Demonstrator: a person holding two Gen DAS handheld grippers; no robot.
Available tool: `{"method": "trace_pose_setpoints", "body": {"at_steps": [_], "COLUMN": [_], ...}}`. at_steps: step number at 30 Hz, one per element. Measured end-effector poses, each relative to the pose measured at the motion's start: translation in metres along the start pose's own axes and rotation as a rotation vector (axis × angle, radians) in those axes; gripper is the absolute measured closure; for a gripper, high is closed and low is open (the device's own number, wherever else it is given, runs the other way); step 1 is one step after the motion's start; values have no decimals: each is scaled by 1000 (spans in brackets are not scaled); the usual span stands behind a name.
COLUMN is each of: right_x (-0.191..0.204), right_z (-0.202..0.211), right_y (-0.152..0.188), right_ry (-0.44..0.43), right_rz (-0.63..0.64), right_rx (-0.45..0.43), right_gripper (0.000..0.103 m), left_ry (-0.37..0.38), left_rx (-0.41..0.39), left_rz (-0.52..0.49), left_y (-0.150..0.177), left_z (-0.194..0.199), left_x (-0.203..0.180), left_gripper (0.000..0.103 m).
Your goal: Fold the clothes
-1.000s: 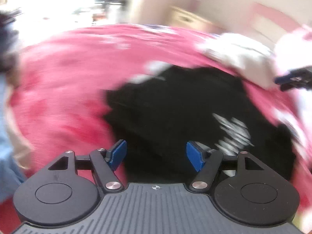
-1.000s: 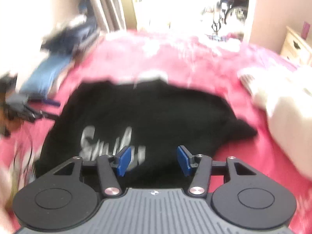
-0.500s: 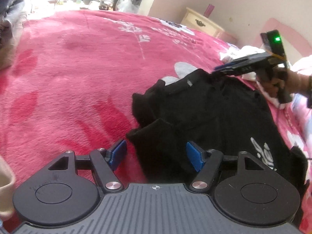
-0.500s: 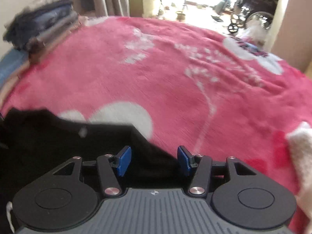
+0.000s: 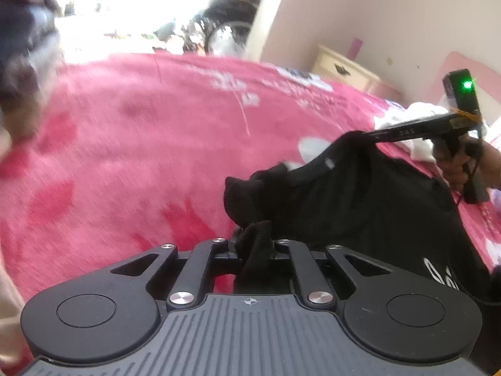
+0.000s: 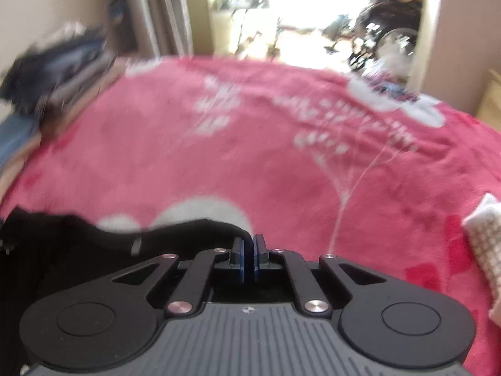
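Note:
A black T-shirt (image 5: 360, 200) with white lettering lies on a red blanket (image 5: 141, 156). My left gripper (image 5: 255, 247) is shut on a bunched fold of the shirt's near shoulder. My right gripper (image 6: 248, 253) is shut on the shirt's collar edge (image 6: 175, 235). It also shows in the left wrist view (image 5: 372, 134), held in a hand and pinching the shirt's far shoulder slightly off the blanket.
A stack of folded clothes (image 6: 53, 72) sits at the bed's left edge. A white checked garment (image 6: 485, 235) lies at the right. A cream nightstand (image 5: 344, 69) stands by the wall.
Both grippers were open half a second ago and have closed on the shirt's shoulder areas. The fabric is now bunched and lifted at both grips.

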State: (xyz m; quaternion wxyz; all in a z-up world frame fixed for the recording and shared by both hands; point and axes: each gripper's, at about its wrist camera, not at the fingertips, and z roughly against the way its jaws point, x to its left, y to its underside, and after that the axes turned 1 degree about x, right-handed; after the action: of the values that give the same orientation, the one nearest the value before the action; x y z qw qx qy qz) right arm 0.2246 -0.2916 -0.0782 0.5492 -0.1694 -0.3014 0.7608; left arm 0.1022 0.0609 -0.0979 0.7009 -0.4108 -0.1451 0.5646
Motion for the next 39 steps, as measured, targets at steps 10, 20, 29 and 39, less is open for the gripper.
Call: {"method": "trace_pose_setpoints", "body": {"at_steps": [10,20,29,39], "right_x": [-16,-49,-28,180], "right_z": [-10,-66,97,145], "right_y": [-45,-44,-15,81], "right_ry": [79,87,-66,-367], "right_rz": [-97,-427,-329,220], "right_rx": [-160,-39,-175,93], "right_gripper": [97,60,53,58], "left_ry": [-149,-118,-82,-47], "left_rx": [-75,81,92,229], "left_rz": [-77,194,269,300], "left_y": [-76,-80,-68,-30], "left_z": [-48,-81,-4,60], "left_x": [36,75,73,50], "left_gripper": [96,46,41,41]}}
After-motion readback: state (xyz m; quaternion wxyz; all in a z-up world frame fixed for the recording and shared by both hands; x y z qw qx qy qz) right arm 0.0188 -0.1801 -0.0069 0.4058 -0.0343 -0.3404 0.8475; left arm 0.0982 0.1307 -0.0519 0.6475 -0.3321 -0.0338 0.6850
